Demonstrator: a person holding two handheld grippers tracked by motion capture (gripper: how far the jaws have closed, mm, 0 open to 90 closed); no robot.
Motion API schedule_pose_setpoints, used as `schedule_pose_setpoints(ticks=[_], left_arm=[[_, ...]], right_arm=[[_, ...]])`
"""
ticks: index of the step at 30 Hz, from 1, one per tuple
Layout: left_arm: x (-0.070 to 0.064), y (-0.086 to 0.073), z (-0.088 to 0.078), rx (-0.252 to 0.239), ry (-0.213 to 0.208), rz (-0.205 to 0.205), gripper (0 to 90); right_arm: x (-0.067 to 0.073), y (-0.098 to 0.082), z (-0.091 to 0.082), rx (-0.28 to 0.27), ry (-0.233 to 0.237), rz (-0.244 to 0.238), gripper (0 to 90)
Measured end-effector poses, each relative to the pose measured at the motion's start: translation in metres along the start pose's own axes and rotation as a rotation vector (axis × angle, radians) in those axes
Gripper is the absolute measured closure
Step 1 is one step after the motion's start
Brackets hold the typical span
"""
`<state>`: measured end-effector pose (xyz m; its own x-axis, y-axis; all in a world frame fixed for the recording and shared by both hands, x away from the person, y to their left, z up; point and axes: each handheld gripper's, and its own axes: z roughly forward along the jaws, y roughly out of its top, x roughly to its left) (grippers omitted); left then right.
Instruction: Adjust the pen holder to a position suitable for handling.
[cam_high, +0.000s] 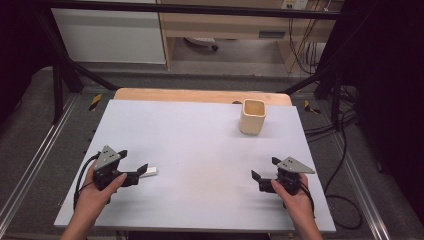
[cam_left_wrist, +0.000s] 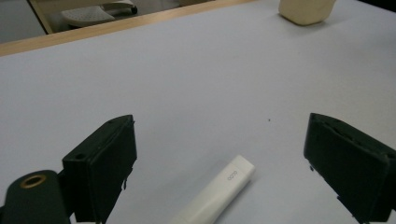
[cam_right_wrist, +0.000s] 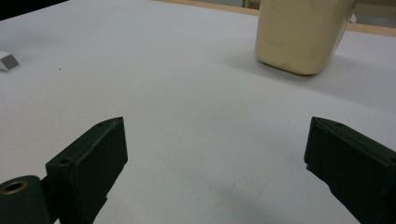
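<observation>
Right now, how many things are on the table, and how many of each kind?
Cup: 1, cream, standing upright far on the right.
White stick: 1, lying flat between the open jaws of the left gripper.
Total: 2 things on the table.

I see a white-topped table (cam_high: 190, 150) with a wooden far edge, grey carpet floor (cam_high: 30, 130), black frame posts (cam_high: 57, 85), and pale cabinets (cam_high: 107, 35) beyond.

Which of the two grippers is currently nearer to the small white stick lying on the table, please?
Left. The left gripper has the white stick lying at its open jaws, while the right gripper is across the table, below the beige cup.
</observation>
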<state>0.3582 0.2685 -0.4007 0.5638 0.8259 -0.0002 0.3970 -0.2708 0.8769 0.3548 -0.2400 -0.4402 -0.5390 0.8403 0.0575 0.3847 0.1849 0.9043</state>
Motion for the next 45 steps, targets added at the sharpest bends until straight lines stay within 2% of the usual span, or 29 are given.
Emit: schedule_pose_setpoints(ticks=[5, 8, 11, 15, 20, 22, 28, 32, 35, 37, 42, 45], left_arm=[[0.002, 0.008, 0.013, 0.043, -0.025, 0.047, 10.0], [0.004, 0.01, 0.019, 0.082, -0.035, 0.075, 11.3], [0.005, 0.011, 0.025, 0.123, -0.061, 0.111, 12.4], [0.005, 0.011, 0.032, 0.185, -0.097, 0.168, 14.8], [0.005, 0.006, 0.038, 0.244, -0.112, 0.205, 16.8], [0.007, 0.003, 0.039, 0.252, -0.107, 0.208, 17.8], [0.011, -0.006, 0.04, 0.295, -0.131, 0.21, 20.7], [0.013, -0.011, 0.038, 0.316, -0.127, 0.249, 28.0], [0.014, -0.014, 0.037, 0.333, -0.133, 0.254, 30.3], [0.016, -0.016, 0.037, 0.338, -0.138, 0.25, 35.2], [0.018, -0.018, 0.04, 0.357, -0.163, 0.231, 39.5], [0.017, -0.018, 0.041, 0.369, -0.177, 0.236, 42.5]], right_arm=[[0.0, 0.001, -0.001, -0.008, -0.002, -0.005, 5.9], [-0.001, 0.0, 0.0, -0.007, -0.007, -0.001, 5.8], [-0.002, 0.0, 0.0, -0.008, -0.007, 0.006, 5.9], [-0.001, 0.0, 0.0, -0.004, -0.005, 0.005, 5.9], [0.0, 0.001, 0.0, -0.004, 0.0, -0.003, 5.9], [0.0, 0.001, 0.0, -0.006, 0.0, -0.004, 5.8], [0.0, 0.001, 0.0, -0.002, 0.001, 0.002, 5.8], [0.0, 0.001, 0.001, 0.003, 0.003, -0.002, 5.7], [0.001, 0.001, 0.001, 0.003, 0.005, -0.003, 5.4], [0.001, 0.0, 0.002, 0.007, 0.006, -0.003, 5.4], [0.001, 0.0, 0.002, 0.008, 0.006, -0.002, 5.4], [0.0, 0.0, 0.002, 0.008, 0.006, -0.001, 5.4]])
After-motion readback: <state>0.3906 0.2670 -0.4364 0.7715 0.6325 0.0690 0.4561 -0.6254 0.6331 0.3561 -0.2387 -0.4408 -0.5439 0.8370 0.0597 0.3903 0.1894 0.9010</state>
